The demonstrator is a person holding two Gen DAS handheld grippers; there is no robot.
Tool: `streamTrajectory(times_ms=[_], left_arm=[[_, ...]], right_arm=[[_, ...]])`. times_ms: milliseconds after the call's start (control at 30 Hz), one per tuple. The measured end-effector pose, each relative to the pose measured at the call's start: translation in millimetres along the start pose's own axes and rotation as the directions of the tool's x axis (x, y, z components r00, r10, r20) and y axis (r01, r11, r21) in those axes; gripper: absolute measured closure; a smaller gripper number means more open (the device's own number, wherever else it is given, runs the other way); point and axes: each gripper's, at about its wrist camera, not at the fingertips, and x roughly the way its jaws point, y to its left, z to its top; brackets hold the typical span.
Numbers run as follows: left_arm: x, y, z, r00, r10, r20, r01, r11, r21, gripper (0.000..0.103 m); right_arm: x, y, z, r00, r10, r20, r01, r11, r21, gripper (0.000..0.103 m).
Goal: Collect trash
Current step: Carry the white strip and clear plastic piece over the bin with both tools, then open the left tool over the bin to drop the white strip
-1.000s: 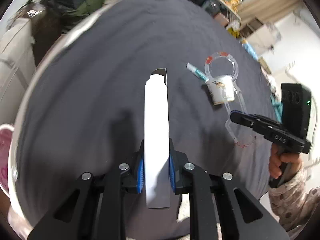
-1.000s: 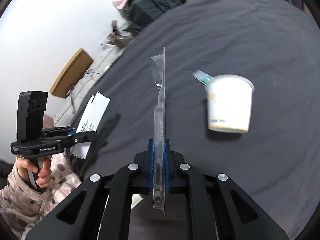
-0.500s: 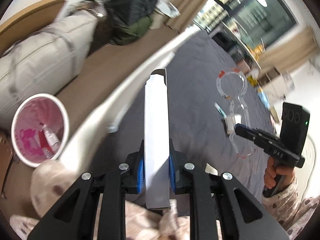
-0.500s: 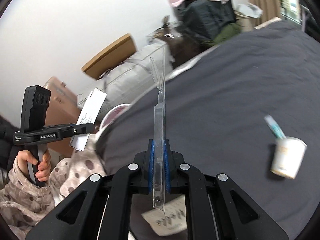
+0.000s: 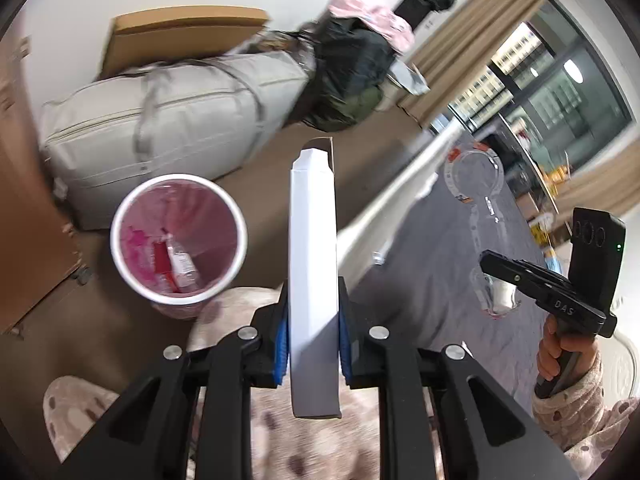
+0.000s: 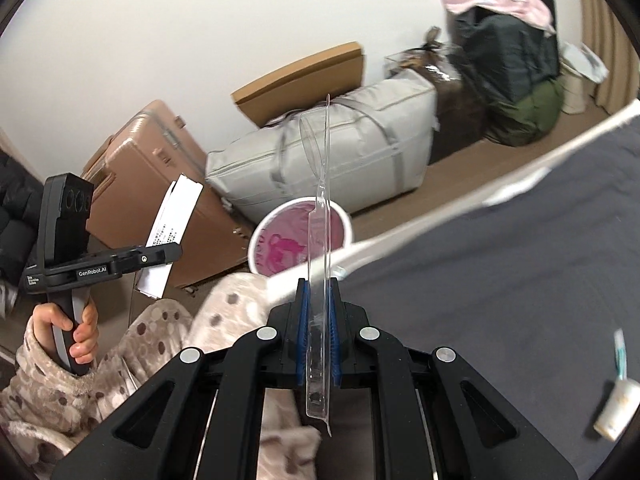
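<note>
My left gripper (image 5: 312, 344) is shut on a flat white cardboard box (image 5: 313, 248) that sticks out forward. It shows from the side in the right wrist view (image 6: 172, 224). My right gripper (image 6: 318, 336) is shut on a clear plastic blister pack (image 6: 320, 216), also seen in the left wrist view (image 5: 476, 184). A white trash bin with a pink liner (image 5: 178, 240) stands on the floor, left of the box, with trash inside; it lies behind the blister pack in the right wrist view (image 6: 300, 240). A white cup (image 6: 616, 412) and a small tube (image 6: 620, 354) lie on the grey bed.
The grey bed (image 6: 500, 300) with a white edge fills the right. A grey storage bag (image 5: 168, 112), cardboard (image 5: 184, 36), a brown suitcase (image 6: 140, 184) and dark bags (image 5: 352, 72) stand along the wall. My spotted pyjama legs (image 5: 304, 440) are below the grippers.
Both grippers have swung left, away from the bed toward the floor. The trash bin has come nearer and more central in both views. Both keep their hold.
</note>
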Motion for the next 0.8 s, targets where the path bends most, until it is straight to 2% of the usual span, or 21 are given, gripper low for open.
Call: streamTrajectory(times_ms=[233,400,600,800], left_arm=[[-20,57,-7,0.999,0.032,0.040,-0.028,0.995,-0.097,0.084],[-16,91,-5,0.998,0.046,0.033,-0.041,0.990,-0.136,0.084],[2,107,15,0.993,0.114,0.012,-0.112,0.989,-0.100,0.084],[21,105,28,0.992,0.123,-0.006,-0.123,0.990,-0.072,0.084]], right_arm=[[23,46,16,1.000,0.013,0.003,-0.013,0.998,-0.066,0.095],[40,65,23,0.999,0.022,-0.029,-0.024,0.998,-0.061,0.095],[50,71,31,0.998,0.013,-0.055,-0.015,0.999,-0.028,0.095],[54,60,39,0.997,-0.018,-0.074,0.019,1.000,0.014,0.095]])
